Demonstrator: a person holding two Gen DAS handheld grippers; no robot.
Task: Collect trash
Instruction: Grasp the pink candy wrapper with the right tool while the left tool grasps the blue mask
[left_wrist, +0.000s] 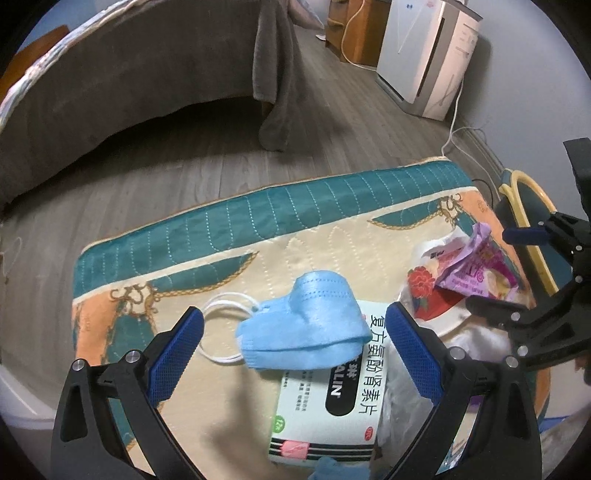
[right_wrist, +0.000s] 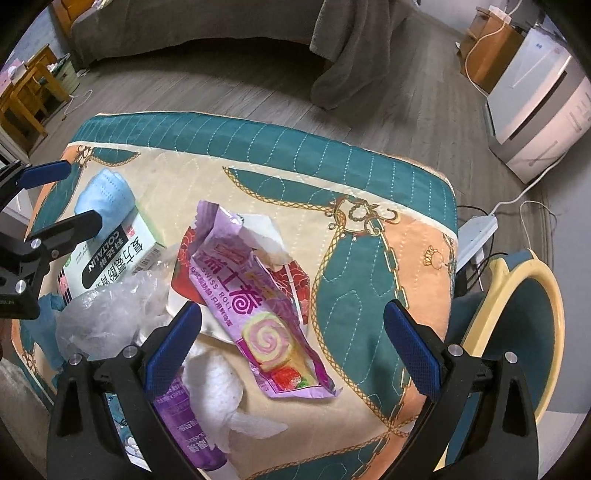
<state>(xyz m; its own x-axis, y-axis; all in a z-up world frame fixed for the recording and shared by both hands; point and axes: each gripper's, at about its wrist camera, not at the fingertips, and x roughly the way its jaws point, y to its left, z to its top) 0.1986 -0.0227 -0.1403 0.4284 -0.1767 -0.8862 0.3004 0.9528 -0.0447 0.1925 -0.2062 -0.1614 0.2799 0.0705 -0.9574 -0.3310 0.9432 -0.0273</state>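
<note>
A quilted teal-and-cream table cover (right_wrist: 369, 173) fills both views, and the litter sits heaped toward its near-left part, probably so that it can be picked off piece by piece. At about 3 o'clock in the right wrist view, just off the table's edge, stands a teal bin with a yellow rim (right_wrist: 550, 295), its mouth open and close by, most likely the place the trash is meant to go.

The green-and-white medicine box (left_wrist: 328, 391) lies flat on the cover, at 6 o'clock in the left wrist view. The blue face mask (left_wrist: 306, 328) is draped over its far end, its white ear loops trailing toward 9 o'clock. The left gripper (left_wrist: 295, 354) hangs over both with its blue pads spread wide and nothing between them touched; the mask sits between the two pads, nearer the centre than the box, so it looks like the piece being lined up.

The purple Swiss roll wrapper (right_wrist: 258, 306) lies torn open across a red-and-white paper (right_wrist: 295, 280), running from 11 o'clock to 5 o'clock in the right wrist view. The right gripper (right_wrist: 291, 350) is likewise released and empty, and the wrapper's lower end lies between its pads, closer to the left one. Crumpled clear plastic (right_wrist: 107, 314) and a white tissue (right_wrist: 218, 391) lie at 8 o'clock, beside that left pad.
</note>
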